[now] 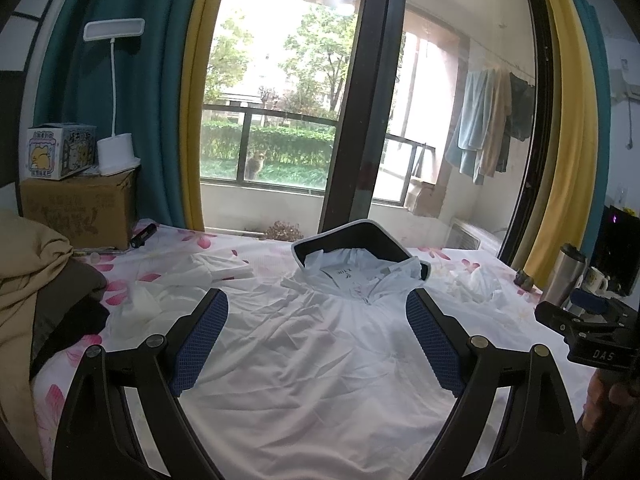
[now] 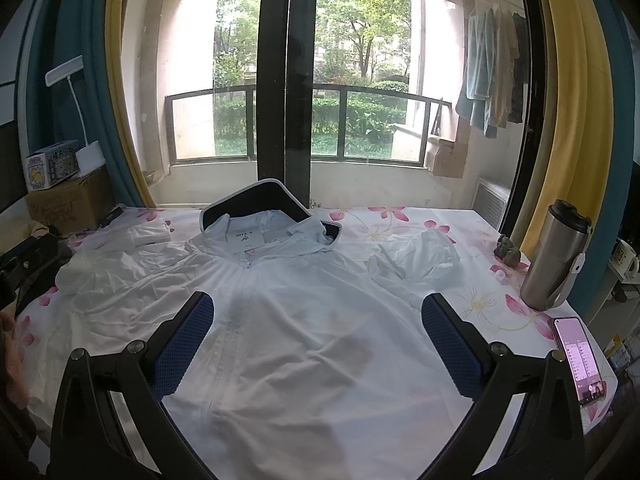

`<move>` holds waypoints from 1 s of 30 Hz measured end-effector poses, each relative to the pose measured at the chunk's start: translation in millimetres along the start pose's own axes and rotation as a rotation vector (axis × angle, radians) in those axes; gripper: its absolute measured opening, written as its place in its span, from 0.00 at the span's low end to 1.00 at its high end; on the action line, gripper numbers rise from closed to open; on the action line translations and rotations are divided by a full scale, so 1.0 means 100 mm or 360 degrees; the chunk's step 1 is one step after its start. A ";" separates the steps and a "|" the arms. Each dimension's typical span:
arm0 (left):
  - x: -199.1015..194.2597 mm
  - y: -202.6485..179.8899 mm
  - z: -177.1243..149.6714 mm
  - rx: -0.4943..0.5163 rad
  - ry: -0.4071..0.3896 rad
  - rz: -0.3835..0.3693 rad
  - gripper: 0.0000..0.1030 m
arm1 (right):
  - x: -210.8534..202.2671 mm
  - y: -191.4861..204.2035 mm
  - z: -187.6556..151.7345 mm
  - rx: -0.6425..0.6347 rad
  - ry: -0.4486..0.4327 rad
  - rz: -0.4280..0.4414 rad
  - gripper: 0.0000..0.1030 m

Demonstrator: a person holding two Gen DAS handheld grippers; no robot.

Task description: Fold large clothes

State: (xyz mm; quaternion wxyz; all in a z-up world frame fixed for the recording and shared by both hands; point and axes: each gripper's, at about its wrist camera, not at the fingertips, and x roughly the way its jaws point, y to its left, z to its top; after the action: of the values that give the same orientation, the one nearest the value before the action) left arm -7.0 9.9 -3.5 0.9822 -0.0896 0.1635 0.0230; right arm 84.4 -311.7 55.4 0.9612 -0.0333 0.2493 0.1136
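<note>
My white hooded jacket (image 2: 312,320) lies flat on the floral bench (image 2: 400,220), hood at twelve o'clock, sleeves bunched at ten and two. Both my left tongs (image 1: 318,306) and right tongs (image 2: 318,310) hang open, empty. Folding hasn't begun; next I'd pinch a sleeve.

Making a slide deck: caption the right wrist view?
Open right gripper hovers over a white hooded jacket spread on the floral sheet, steel tumbler alongside.
</note>
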 end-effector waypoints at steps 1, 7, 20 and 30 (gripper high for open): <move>-0.01 0.00 0.00 -0.0001 -0.0002 0.0001 0.90 | 0.00 0.00 0.00 -0.0002 0.0000 0.0000 0.99; -0.01 0.00 0.00 -0.0003 -0.0001 0.0000 0.90 | 0.00 0.00 0.00 -0.0003 -0.0003 -0.0001 0.99; -0.01 0.00 0.00 -0.0021 0.0008 -0.0017 0.90 | 0.00 0.00 0.01 -0.0002 0.0015 -0.0007 0.99; 0.02 0.02 0.03 -0.0041 0.0027 -0.0051 0.90 | 0.04 0.01 0.02 -0.0002 0.0031 -0.0007 0.99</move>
State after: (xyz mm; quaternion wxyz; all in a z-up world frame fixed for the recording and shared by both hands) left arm -4.3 12.6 -1.9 0.9798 -0.1051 0.1699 0.0085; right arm 88.6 -309.8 55.3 0.9589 -0.0356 0.2584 0.1113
